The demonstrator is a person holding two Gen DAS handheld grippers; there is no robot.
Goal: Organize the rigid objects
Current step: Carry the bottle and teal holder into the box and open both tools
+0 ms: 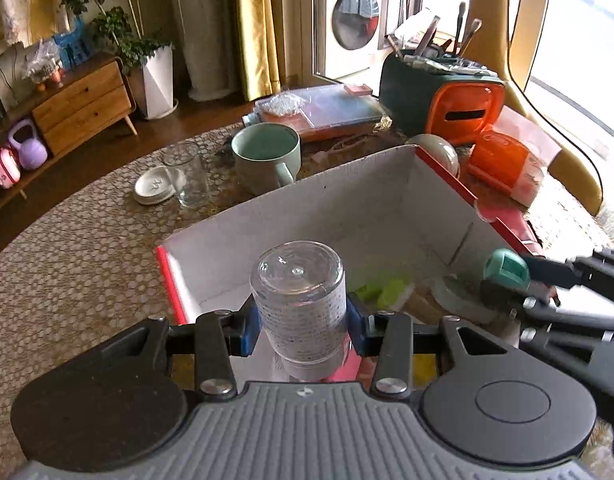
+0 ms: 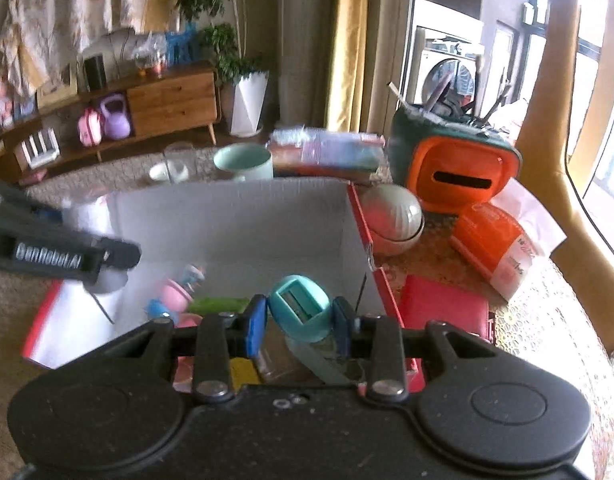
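Observation:
My left gripper is shut on a clear plastic bottle with printed text, held bottom-forward over the near edge of an open white cardboard box with red outer sides. My right gripper is shut on a teal watch-like device with a strap, also held over the box. The right gripper and the teal device show at the right in the left wrist view. Inside the box lie green, pink and blue items.
On the table behind the box stand a pale green mug, a clear glass, a white lid, an orange and green tool bag, a round bowl, orange packets and flat plastic cases. A yellow chair is at right.

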